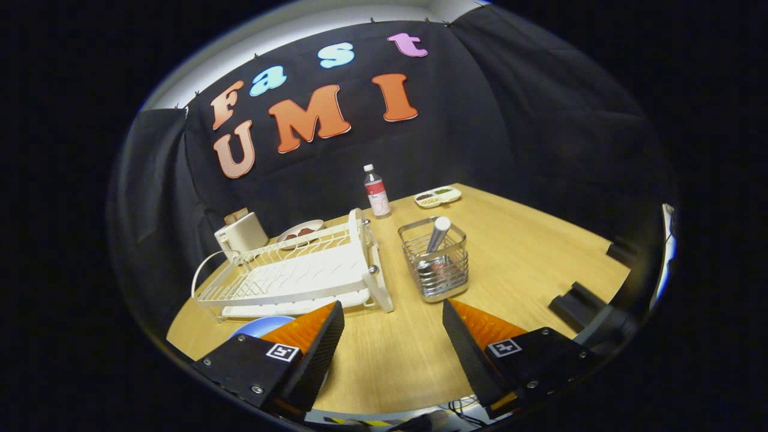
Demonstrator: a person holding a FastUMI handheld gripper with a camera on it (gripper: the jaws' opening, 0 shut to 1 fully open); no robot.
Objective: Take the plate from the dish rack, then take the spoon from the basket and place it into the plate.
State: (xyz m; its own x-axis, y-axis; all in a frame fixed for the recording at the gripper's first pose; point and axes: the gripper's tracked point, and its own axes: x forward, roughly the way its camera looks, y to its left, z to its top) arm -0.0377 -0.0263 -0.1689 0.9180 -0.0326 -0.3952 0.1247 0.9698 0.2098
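A blue plate [259,327] lies flat on the wooden table [522,258], in front of the white dish rack [300,273] and partly hidden behind my left finger [312,336]. The wire basket [435,261] stands beyond my fingers, to the right of the rack. A spoon with a white handle [438,234] leans upright in it. My gripper [393,315] hovers over the near part of the table, open, with bare wood between its fingers.
A white toaster [241,234] and a small plate of food [300,231] sit behind the rack. A bottle with a red label [377,192] and a divided white dish [438,196] stand at the far edge. Black blocks [576,303] lie at the right.
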